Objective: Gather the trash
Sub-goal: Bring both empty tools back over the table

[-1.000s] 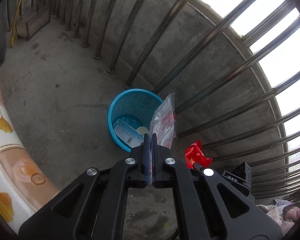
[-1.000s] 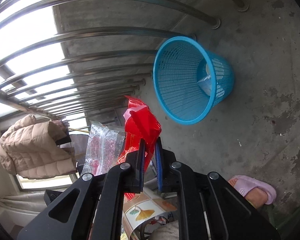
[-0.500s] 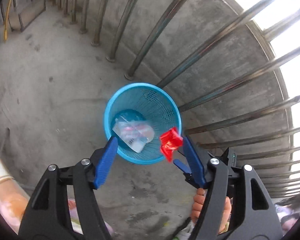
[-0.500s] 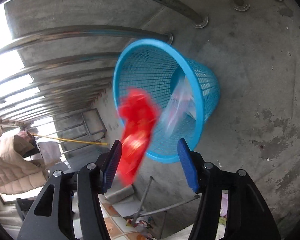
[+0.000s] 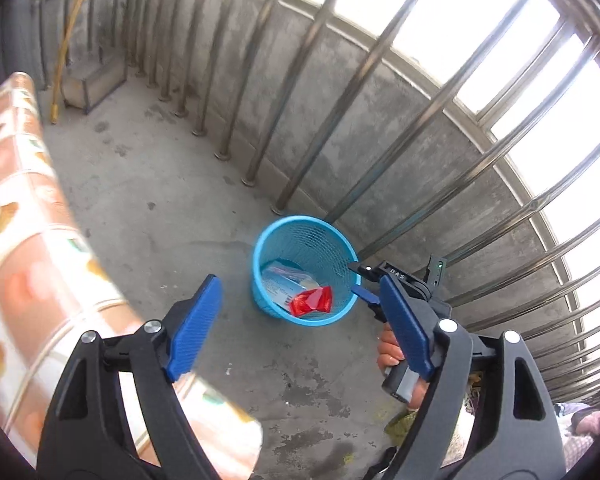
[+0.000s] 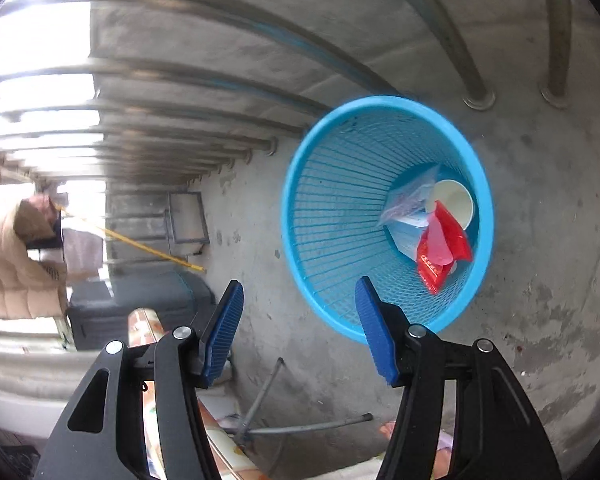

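Only right wrist shows white cup beneath red wrapper.

Home balcony: concrete floor, steel railing bars, hanging padded jacket.

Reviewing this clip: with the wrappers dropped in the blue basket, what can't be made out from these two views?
- Basket bottom: red wrapper, paper cup and clear packet overlap; anything beneath is hidden, both views.
- Red wrapper's print: too small, blurred.
- Right gripper in left wrist view: partly behind the left gripper's finger.
- Leftover floor trash: gripper bodies block the lower part of both views.
- Left background, right wrist view: motion-blurred.
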### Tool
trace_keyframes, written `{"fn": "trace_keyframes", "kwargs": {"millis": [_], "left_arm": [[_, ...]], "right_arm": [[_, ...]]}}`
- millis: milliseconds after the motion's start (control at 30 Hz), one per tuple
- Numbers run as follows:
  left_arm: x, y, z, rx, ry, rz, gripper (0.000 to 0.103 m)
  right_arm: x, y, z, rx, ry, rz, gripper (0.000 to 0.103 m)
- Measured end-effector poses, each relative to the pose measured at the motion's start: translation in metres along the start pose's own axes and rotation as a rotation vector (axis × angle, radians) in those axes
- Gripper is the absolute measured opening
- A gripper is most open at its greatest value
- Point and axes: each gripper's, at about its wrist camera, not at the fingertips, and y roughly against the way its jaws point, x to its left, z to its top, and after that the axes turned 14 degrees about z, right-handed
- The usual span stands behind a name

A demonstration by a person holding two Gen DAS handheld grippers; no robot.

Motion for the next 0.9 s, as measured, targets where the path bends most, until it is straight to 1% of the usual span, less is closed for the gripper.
{"fn": "trace_keyframes", "kwargs": {"millis": [133, 233, 267, 400, 533, 600, 700, 800, 833, 900], "left_arm": [[0.038, 0.059, -0.032, -0.046, 0.024, 0.071, 0.081], [0.07, 0.104, -0.064, -0.089, 0.062, 0.133, 0.083], [0.082, 0.12, -0.076, -0.109, 0.083, 0.156, 0.083], [0.133, 0.179, -0.124, -0.214, 0.207, 0.222, 0.084], [0.183, 0.223, -0.17, -0.319, 0.325, 0.328, 0.085], [0.209, 0.24, -0.185, -0.36, 0.384, 0.362, 0.085], [0.24, 0.256, -0.197, -0.407, 0.453, 0.423, 0.085], [0.267, 0.259, -0.194, -0.439, 0.493, 0.445, 0.085], [0.273, 0.258, -0.195, -0.44, 0.496, 0.458, 0.085], [0.289, 0.247, -0.185, -0.424, 0.502, 0.484, 0.085]], "right_arm": [[0.046, 0.011, -0.032, 0.036, 0.187, -0.036, 0.057], [0.088, 0.021, -0.06, 0.038, 0.362, -0.06, 0.067], [0.103, 0.023, -0.073, 0.04, 0.421, -0.062, 0.068], [0.162, 0.03, -0.119, 0.086, 0.629, -0.039, 0.069], [0.217, 0.037, -0.172, 0.152, 0.797, 0.034, 0.071], [0.24, 0.035, -0.199, 0.195, 0.851, 0.098, 0.071], [0.269, 0.028, -0.236, 0.295, 0.922, 0.159, 0.072], [0.292, 0.016, -0.273, 0.392, 0.957, 0.21, 0.073], [0.297, 0.011, -0.284, 0.416, 0.962, 0.221, 0.073], [0.307, 0.003, -0.307, 0.449, 0.976, 0.224, 0.073]]}}
